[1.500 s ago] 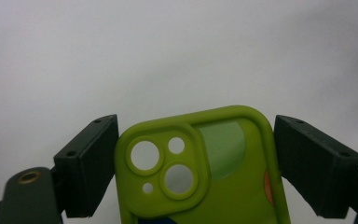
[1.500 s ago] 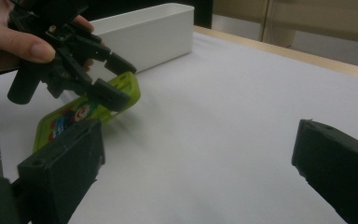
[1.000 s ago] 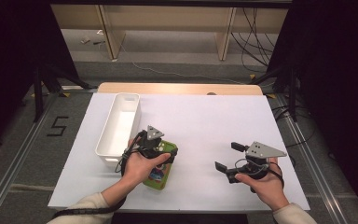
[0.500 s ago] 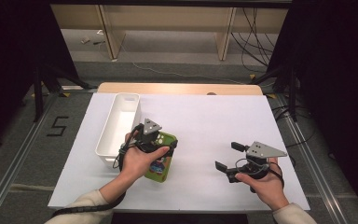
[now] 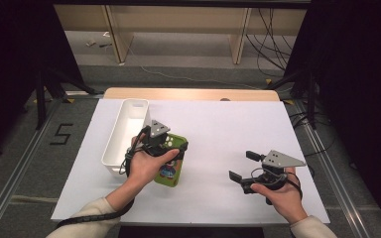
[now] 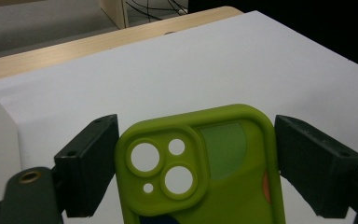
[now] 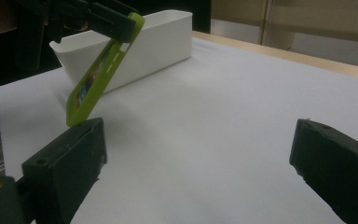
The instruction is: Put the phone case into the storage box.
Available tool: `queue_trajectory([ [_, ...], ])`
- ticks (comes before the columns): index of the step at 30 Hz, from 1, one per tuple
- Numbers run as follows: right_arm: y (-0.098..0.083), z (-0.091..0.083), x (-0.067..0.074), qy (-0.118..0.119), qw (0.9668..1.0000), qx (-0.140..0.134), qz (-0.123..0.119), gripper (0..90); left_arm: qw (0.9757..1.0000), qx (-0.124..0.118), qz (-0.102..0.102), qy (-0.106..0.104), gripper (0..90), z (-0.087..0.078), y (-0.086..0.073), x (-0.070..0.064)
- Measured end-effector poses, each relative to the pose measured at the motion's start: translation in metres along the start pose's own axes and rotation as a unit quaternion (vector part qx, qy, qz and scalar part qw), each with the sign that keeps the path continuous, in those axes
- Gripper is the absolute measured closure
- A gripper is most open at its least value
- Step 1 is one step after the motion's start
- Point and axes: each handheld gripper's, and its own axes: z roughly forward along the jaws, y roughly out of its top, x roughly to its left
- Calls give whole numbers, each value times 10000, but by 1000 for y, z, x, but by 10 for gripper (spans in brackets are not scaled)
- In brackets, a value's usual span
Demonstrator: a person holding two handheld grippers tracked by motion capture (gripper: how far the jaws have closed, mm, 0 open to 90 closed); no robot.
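From above, the left gripper (image 5: 171,146) clamps a lime-green phone case (image 5: 171,166) just right of the white bin (image 5: 124,136), probably headed in there. Left gripper view: both jaws squeeze the case's sides, camera cutouts facing up. Right gripper view: the case hangs tilted above the tabletop (image 7: 242,102), and the right gripper (image 7: 196,163) sits wide open with nothing in it.

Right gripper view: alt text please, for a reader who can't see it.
A green phone case, tilted and lifted off the white table, is held by the left gripper beside a white bin. The right gripper stands open, empty, in front.
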Motion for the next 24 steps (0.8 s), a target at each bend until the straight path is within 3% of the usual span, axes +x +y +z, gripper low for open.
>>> queue_trajectory([
  [24,0,0,-1,11,10000,-11,30,61,9997,-245,-11,94,161,1,16,2],
])
